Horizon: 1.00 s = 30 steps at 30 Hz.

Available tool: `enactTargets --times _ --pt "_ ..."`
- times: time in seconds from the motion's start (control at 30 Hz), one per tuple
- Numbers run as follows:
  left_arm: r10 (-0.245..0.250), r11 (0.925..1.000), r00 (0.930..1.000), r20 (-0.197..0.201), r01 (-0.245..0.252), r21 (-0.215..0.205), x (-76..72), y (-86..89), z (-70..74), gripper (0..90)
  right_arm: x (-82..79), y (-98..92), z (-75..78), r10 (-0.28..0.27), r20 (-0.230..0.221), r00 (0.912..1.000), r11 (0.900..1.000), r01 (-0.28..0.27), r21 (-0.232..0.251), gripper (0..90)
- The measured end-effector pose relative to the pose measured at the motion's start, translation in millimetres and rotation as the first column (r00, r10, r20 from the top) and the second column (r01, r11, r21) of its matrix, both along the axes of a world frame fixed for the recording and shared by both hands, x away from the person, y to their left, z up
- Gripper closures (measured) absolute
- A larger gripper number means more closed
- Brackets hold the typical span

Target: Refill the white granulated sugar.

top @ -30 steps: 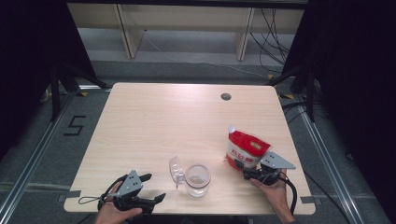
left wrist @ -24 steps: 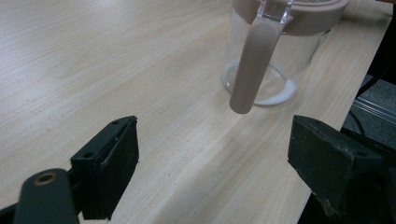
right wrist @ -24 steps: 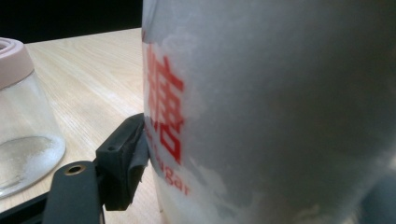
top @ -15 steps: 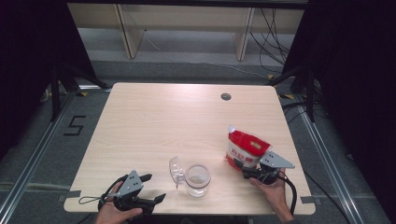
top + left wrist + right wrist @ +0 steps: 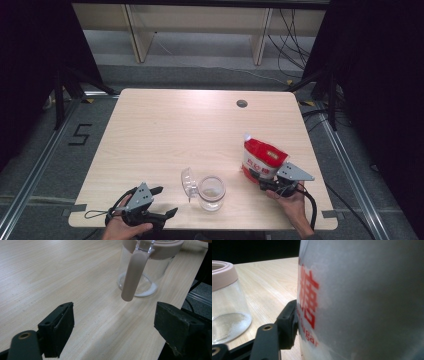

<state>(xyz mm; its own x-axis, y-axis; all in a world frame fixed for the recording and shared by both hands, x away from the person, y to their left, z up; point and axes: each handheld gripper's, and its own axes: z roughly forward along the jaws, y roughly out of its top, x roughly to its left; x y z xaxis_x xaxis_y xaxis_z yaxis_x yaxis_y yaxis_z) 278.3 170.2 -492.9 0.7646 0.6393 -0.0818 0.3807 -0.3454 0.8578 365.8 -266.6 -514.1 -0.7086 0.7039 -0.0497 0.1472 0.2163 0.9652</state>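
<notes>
Little has moved since the earlier frames: both hands kept their places; only the right tool [image 5: 264, 176] has just been closing, its jaws now pinching the sugar bag [image 5: 263, 159], one pad pressed on the bag's printed face. Bag stands upright near the table's [image 5: 200, 120] right edge. Jar [image 5: 211, 192] with flipped-open lid sits at the near edge, a little sugar inside. Left tool [image 5: 162, 202] spread, holding nothing, near the near-left corner. Step judged: gripping the bag. Next: lift, carry over jar, tilt.
</notes>
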Motion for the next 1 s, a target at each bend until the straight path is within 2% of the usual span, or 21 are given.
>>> enactTargets --times 0.07,0.13,0.2,0.23,0.27,0.3,0.4,0.43,0.5,0.53,0.57,0.6,0.67,0.7,0.73,0.8,0.87,0.9,0.93,0.97,1.0 --pt "0.001 1.0000 1.0000 -0.003 -0.001 0.001 -0.2 0.0 0.2 16.4 -2.4 3.2 0.3 -0.006 0.011 0.9999 1.000 0.006 -0.003 41.4" --pt "0.001 1.0000 1.0000 -0.003 -0.001 0.002 -0.1 0.1 0.2 16.4 -6.3 4.3 1.5 -0.018 -0.017 0.9997 1.000 0.018 0.000 42.0" --pt "-0.008 0.9999 1.0000 -0.001 0.008 0.010 0.3 1.3 0.8 16.5 -5.0 3.4 1.7 -0.015 0.000 0.9999 1.000 0.015 -0.010 42.2" --pt "-0.006 1.0000 1.0000 0.000 0.006 0.006 0.2 1.2 0.9 16.4 -8.0 4.4 1.7 -0.027 -0.034 0.9991 1.000 0.027 0.004 42.6" --pt "-0.006 1.0000 1.0000 0.000 0.006 0.006 0.2 1.2 0.9 16.4 -8.0 4.4 1.7 -0.027 -0.034 0.9991 1.000 0.027 0.004 42.6" --pt "-0.006 1.0000 1.0000 0.000 0.006 0.004 0.2 1.0 0.9 16.4 -5.9 4.3 0.8 -0.018 -0.014 0.9997 1.000 0.018 0.012 42.6" --pt "-0.004 1.0000 1.0000 -0.004 0.004 0.000 -0.1 -0.4 0.1 16.4 -4.0 2.6 0.2 -0.015 -0.004 0.9999 1.000 0.015 0.022 42.3" --pt "-0.018 0.9997 0.9997 0.013 0.018 0.013 0.8 -0.2 0.1 16.5 -2.4 2.9 -0.5 -0.025 0.034 0.9991 0.999 0.024 0.048 39.9" --pt "-0.009 0.9999 1.0000 0.002 0.009 0.005 -0.1 -0.8 -0.3 16.5 -3.8 2.8 2.1 -0.012 0.029 0.9995 0.996 0.009 0.094 38.8" --pt "-0.009 0.9999 1.0000 0.003 0.009 0.004 0.1 -0.8 -0.7 16.5 -3.8 2.8 2.1 -0.012 0.029 0.9995 0.996 0.009 0.094 38.8" --pt "-0.020 0.9996 0.9997 0.011 0.020 0.019 1.0 0.4 -0.2 16.5 -1.7 1.8 2.4 0.007 0.057 0.9984 0.996 -0.012 0.083 40.9" --pt "-0.020 0.9996 0.9997 0.011 0.020 0.019 1.0 0.4 -0.2 16.5 -2.9 2.3 1.8 -0.004 0.047 0.9989 0.995 0.000 0.098 41.4" --pt "-0.021 0.9997 0.9997 0.015 0.020 0.014 0.8 0.3 0.1 16.5 -3.2 2.4 1.3 0.003 0.032 0.9995 0.997 -0.006 0.080 41.1" --pt "-0.021 0.9997 0.9997 0.015 0.020 0.014 0.8 0.3 0.1 16.5 -2.4 2.3 0.5 -0.008 0.040 0.9992 0.998 0.005 0.063 40.6" --pt "-0.022 0.9997 0.9997 0.014 0.022 0.015 0.7 0.0 0.0 16.5 -2.3 3.6 -0.5 -0.005 0.040 0.9992 0.997 0.001 0.083 40.2" --pt "-0.008 0.9999 1.0000 -0.005 0.008 0.007 -0.7 -0.7 -0.4 16.5 -2.3 3.3 -0.7 0.002 0.026 0.9997 0.997 -0.004 0.080 40.2" --pt "-0.014 0.9998 0.9999 -0.003 0.014 0.014 -0.5 -0.3 0.0 16.5 -0.3 2.7 -2.3 -0.006 0.058 0.9983 0.997 0.002 0.075 39.5" --pt "-0.017 0.9996 0.9999 0.001 0.017 0.022 -0.2 0.0 0.1 16.5 -2.7 5.3 -3.1 -0.012 0.016 0.9998 0.995 0.010 0.103 39.2" --pt "-0.017 0.9996 0.9999 0.001 0.017 0.022 -0.2 0.0 0.1 16.5 -2.7 5.3 -3.1 -0.012 0.016 0.9998 0.995 0.010 0.103 39.2" --pt "-0.010 0.9999 0.9999 0.000 0.010 0.001 -0.3 -1.5 -1.3 16.5 -2.6 4.0 -2.5 -0.015 -0.011 0.9998 0.996 0.016 0.082 39.0" --pt "-0.010 0.9999 0.9999 0.000 0.010 0.001 -0.3 -1.5 -1.3 16.5 -2.4 4.7 -2.7 -0.012 -0.008 0.9999 0.995 0.013 0.095 39.5"
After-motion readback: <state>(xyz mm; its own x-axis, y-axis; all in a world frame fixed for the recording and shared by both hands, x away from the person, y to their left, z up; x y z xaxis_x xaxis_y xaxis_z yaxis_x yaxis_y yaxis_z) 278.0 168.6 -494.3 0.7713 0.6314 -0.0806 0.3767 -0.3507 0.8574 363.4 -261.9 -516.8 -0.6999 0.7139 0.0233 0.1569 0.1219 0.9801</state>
